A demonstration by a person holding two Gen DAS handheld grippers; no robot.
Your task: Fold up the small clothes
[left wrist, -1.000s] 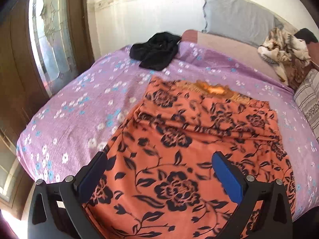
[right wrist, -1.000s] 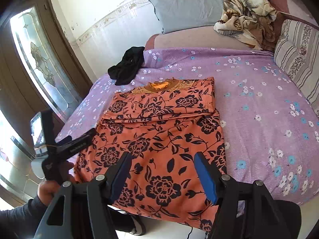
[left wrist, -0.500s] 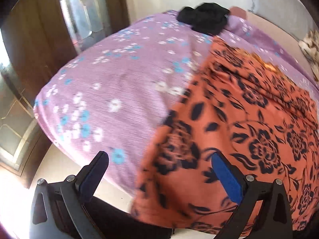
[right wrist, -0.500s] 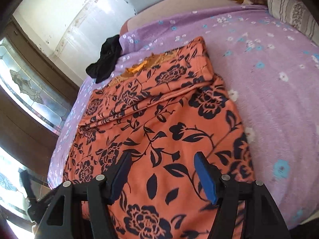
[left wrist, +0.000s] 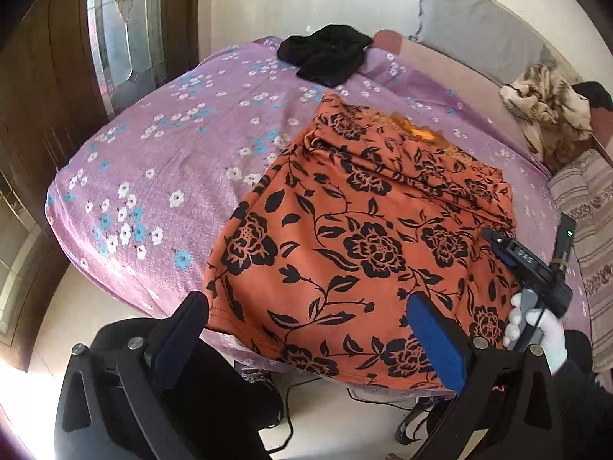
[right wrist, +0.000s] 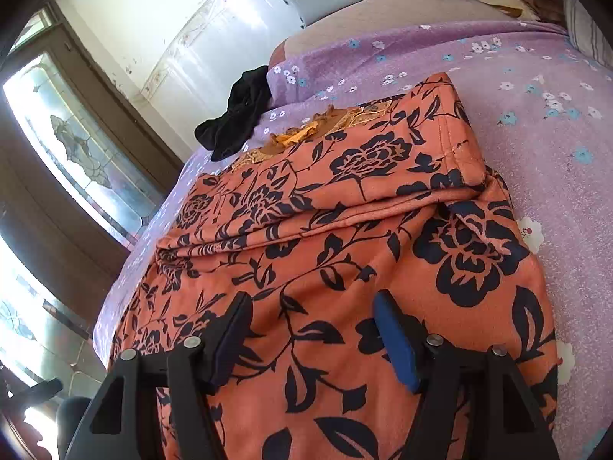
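Okay, left wrist view: left gripper [left wrist: 306, 329] gapes, gripping nothing, poised at the near-left hem corner of the orange floral dress [left wrist: 367, 230], likely to grab it for a fold. Dress lies flat on the purple bedsheet [left wrist: 153, 161], hem draping over the near edge, long axis running from hem to neckline toward the grey pillow [left wrist: 479, 34]. Right wrist view: right gripper [right wrist: 310, 341] also agape, empty, low over the hem end; sleeves already tucked across the chest.

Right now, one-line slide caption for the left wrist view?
Open left claw above the near hem of the orange floral garment on the purple bedsheet.
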